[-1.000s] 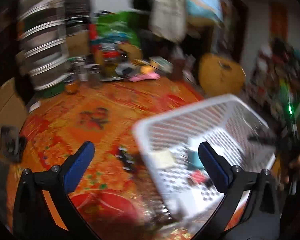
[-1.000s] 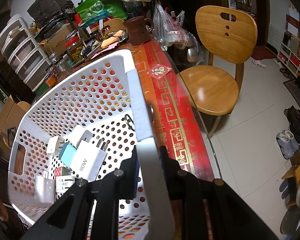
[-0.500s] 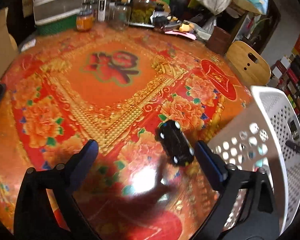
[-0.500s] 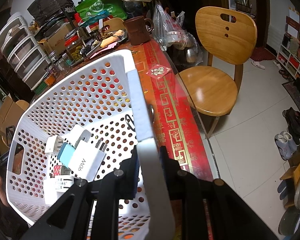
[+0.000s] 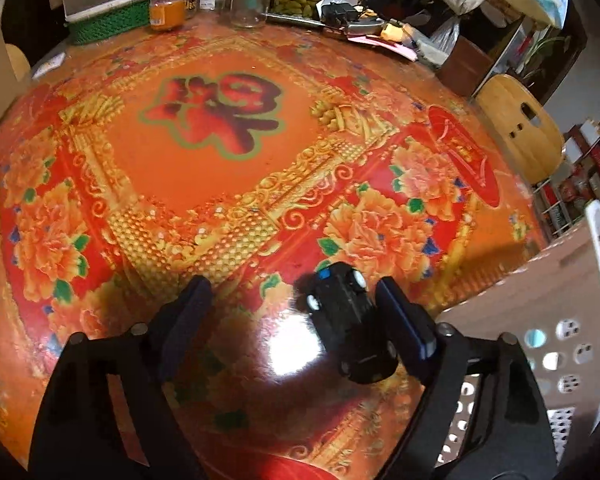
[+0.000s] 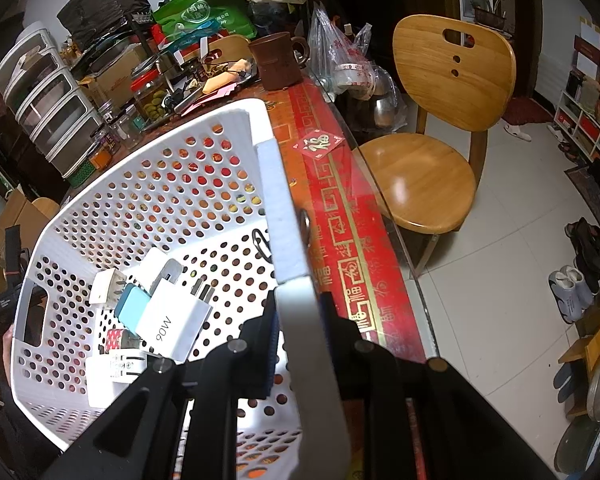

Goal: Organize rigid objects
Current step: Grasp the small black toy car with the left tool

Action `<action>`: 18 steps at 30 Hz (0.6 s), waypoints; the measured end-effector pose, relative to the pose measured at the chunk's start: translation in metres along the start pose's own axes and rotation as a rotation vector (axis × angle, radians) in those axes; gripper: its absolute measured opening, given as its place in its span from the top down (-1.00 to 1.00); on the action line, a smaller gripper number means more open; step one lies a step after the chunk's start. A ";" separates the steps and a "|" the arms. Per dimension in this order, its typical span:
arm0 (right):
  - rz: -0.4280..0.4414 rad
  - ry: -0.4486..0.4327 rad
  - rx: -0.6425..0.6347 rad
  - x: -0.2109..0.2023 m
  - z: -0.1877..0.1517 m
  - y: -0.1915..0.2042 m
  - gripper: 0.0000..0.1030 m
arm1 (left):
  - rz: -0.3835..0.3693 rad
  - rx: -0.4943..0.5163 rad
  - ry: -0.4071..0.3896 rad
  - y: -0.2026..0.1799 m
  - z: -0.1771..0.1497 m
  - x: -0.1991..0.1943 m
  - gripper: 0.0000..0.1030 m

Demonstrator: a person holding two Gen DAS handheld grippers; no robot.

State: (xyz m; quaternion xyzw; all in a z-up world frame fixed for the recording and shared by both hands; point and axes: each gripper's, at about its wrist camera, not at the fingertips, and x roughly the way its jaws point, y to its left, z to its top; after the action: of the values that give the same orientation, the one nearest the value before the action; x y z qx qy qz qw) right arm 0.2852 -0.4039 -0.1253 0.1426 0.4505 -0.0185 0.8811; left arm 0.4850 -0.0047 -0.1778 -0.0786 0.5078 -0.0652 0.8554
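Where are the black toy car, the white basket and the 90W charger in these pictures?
black toy car (image 5: 350,320): left wrist view, on its roof.
white basket (image 6: 148,184): right wrist view, on its perforated far wall.
90W charger (image 6: 172,326): right wrist view, on its labelled white face.

the left gripper (image 5: 296,308) has been swung off the white perforated basket (image 5: 572,320), now confined to the 4 o'clock edge of its view, and brought low over the red floral tablecloth (image 5: 204,168). the black toy car (image 5: 350,322), earlier small ahead of the open fingers, is now framed between them, just beside the right finger at 5 o'clock.
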 end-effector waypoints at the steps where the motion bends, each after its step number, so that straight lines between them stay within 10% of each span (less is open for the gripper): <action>1: 0.001 -0.001 0.000 0.000 0.000 0.000 0.65 | 0.019 0.010 -0.005 -0.001 0.000 0.000 -0.32; 5: 0.002 -0.002 -0.003 0.000 0.000 0.001 0.65 | 0.053 0.026 -0.010 -0.001 0.000 -0.001 0.31; 18: 0.005 -0.003 0.000 -0.002 0.000 0.001 0.65 | 0.119 0.050 -0.047 -0.002 -0.013 -0.015 0.39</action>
State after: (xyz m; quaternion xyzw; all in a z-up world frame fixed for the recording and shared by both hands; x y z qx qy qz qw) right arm 0.2845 -0.4035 -0.1236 0.1434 0.4487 -0.0167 0.8820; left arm 0.4664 -0.0042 -0.1709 -0.0283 0.4893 -0.0249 0.8713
